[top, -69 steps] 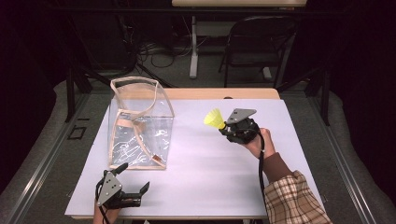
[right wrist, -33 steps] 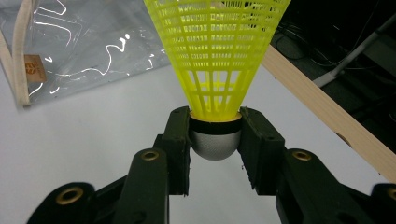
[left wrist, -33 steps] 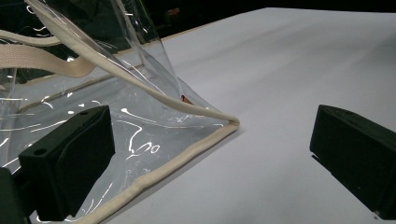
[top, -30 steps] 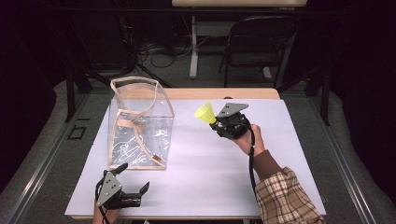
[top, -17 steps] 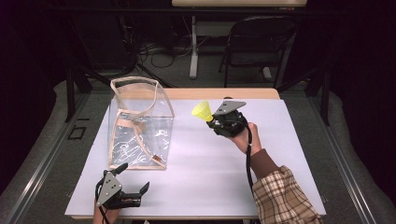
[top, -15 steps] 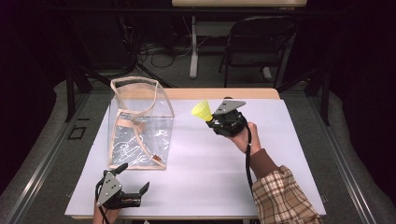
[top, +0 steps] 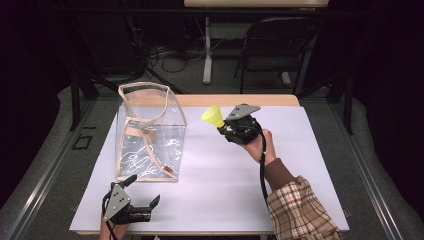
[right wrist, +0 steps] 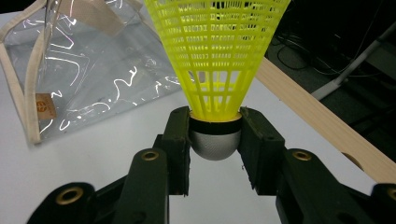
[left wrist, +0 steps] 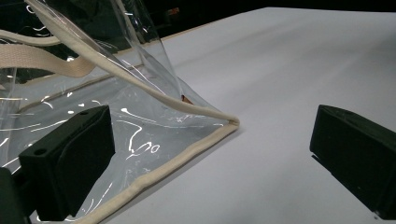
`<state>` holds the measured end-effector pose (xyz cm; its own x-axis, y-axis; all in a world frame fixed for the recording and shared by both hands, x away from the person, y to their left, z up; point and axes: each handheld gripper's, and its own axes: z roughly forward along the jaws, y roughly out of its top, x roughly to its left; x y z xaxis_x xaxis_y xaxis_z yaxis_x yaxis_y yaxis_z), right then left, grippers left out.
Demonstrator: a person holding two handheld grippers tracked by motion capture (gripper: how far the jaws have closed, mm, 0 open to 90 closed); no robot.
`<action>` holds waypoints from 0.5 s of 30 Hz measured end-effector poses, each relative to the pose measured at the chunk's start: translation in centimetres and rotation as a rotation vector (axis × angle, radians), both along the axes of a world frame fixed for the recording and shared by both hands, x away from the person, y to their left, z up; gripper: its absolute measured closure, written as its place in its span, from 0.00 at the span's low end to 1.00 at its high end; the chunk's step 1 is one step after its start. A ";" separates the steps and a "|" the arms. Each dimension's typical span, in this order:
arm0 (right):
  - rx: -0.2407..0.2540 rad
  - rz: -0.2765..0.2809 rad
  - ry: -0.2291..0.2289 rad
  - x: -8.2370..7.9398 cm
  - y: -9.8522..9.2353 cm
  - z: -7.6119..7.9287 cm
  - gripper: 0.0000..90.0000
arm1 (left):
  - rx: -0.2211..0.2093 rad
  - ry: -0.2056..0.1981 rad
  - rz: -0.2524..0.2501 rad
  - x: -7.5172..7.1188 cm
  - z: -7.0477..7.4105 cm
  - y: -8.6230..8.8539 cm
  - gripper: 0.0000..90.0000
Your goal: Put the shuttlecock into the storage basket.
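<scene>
Two grippers were at work around the clear plastic tote bag (top: 150, 135), which stood upright on the white table (top: 220, 190). The right gripper (top: 223, 126) hung to the right of the bag, near its upper rim, raised off the table and aimed toward the bag; the right hand (top: 260, 145) wrapped its body from behind, with a plaid sleeve (top: 300, 210) trailing away from the bag. Its jaws were pinched on the yellow shuttlecock (top: 213, 115), pads pressing both sides of the rounded silver-grey cork (right wrist: 215, 142) while the skirt flared outward beyond them. That skirt (right wrist: 217, 51) was a stiff plastic lattice, cone-shaped, bright yellow, with a thin black band where it met the smooth domed cork.

The left gripper (top: 142, 192) lay low in front of the bag's near bottom edge, held level just above the table and pointing across toward the bag's near right corner. Its jaws were spread wide, with nothing between them; one blocky black pad (left wrist: 70, 158) sat just against the bag's wall. The bag was glossy, crinkled film edged with cream woven binding (left wrist: 173, 158), carrying a flat cream webbing strap (left wrist: 42, 58) and a small tan label (right wrist: 43, 106).
</scene>
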<state>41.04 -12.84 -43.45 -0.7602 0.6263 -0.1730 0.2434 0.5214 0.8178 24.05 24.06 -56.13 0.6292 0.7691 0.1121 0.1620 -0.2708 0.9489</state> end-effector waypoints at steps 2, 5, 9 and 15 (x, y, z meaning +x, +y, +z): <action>0.004 0.001 0.002 0.0 0.1 0.1 0.72 | -0.001 0.000 0.000 0.0 0.0 0.0 0.00; 0.002 -0.002 0.000 0.0 0.2 0.2 0.72 | -0.001 0.001 0.000 0.0 0.0 0.0 0.00; -0.003 -0.007 -0.002 0.1 0.5 0.3 0.72 | 0.000 0.002 -0.001 0.0 0.0 0.0 0.00; 0.003 -0.002 -0.003 0.2 1.0 0.6 0.72 | -0.001 0.004 -0.002 0.0 0.0 0.0 0.00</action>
